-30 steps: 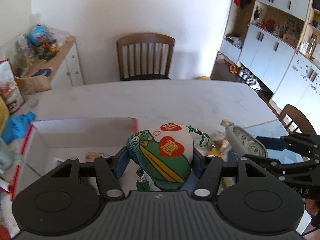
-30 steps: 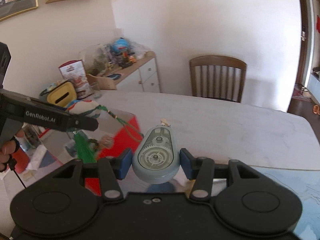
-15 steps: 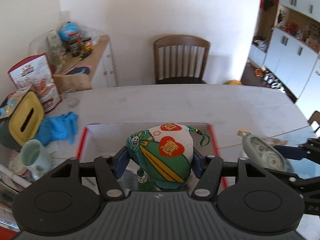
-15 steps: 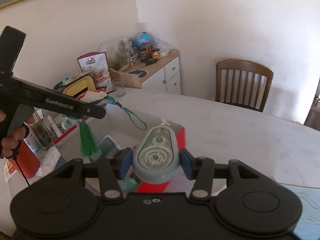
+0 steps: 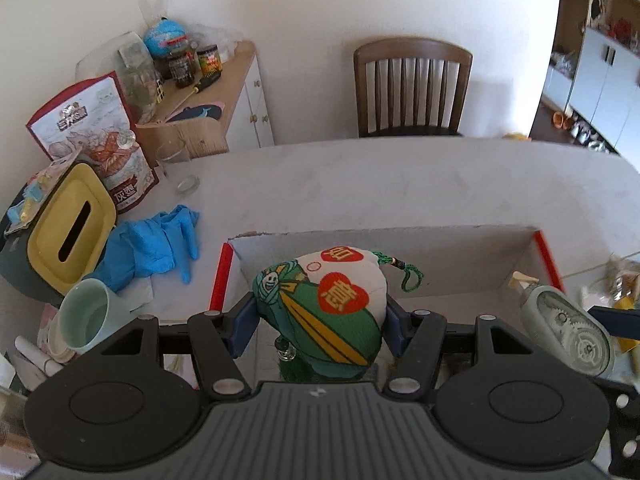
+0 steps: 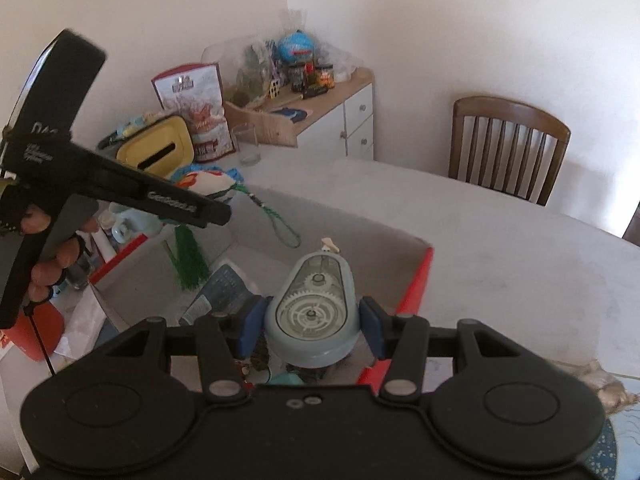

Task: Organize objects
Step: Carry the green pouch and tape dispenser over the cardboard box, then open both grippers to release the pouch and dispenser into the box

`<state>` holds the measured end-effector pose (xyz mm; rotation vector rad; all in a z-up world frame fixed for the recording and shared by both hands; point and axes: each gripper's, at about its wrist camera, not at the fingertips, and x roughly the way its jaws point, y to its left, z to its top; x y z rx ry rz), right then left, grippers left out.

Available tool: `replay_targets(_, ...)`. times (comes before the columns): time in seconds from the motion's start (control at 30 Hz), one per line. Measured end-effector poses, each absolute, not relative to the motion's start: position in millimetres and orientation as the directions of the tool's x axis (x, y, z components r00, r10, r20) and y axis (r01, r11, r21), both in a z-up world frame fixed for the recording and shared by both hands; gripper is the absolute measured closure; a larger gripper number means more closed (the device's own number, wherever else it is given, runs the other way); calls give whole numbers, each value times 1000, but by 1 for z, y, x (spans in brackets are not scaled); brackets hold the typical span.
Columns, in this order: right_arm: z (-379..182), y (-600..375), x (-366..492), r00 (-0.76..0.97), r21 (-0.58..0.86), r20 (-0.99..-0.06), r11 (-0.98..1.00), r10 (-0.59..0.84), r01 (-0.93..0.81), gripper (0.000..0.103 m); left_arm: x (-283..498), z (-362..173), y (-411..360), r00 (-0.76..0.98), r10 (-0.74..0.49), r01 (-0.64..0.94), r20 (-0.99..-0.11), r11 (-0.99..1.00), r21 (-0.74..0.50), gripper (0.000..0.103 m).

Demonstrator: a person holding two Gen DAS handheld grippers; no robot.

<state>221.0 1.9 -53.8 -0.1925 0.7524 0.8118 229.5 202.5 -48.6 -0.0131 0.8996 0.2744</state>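
My left gripper [image 5: 319, 322] is shut on a stuffed fabric sachet [image 5: 320, 312], green and white with red hearts, a green cord and a green tassel [image 6: 186, 258] hanging under it. It hangs over an open red-edged cardboard box [image 5: 400, 242]. My right gripper [image 6: 311, 326] is shut on a pale blue correction-tape dispenser [image 6: 311, 316] with clear gears, also above the box [image 6: 418, 280]. In the right wrist view the left gripper [image 6: 218, 212] shows at the left, held by a person's hand [image 6: 52, 256]. The dispenser [image 5: 570, 330] appears at the right of the left wrist view.
Inside the box lie a blue packet [image 6: 218, 292] and small items. Left of the box are blue gloves [image 5: 154, 240], a yellow-lidded tissue box [image 5: 66, 226], a pale green mug [image 5: 86, 316], a glass [image 5: 178, 168] and a snack bag [image 5: 96, 136]. A wooden chair [image 5: 412, 88] stands beyond the table.
Both grippers moved left and down with their loads, and now hang over the open box. The cluttered left end of the table has come into view.
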Motion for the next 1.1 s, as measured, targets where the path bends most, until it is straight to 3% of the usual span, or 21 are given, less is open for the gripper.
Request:
replay_targets(0.57, -110, 68, 218, 391, -21, -815, 654, 427, -756, 53, 269, -112, 205, 452, 256, -177, -855, 965, 195, 41)
replay_targets(1.1, -116, 73, 217, 392, -52, -840, 662, 376, -748, 52, 275, -129, 207, 418, 240, -164, -876, 968, 188, 33)
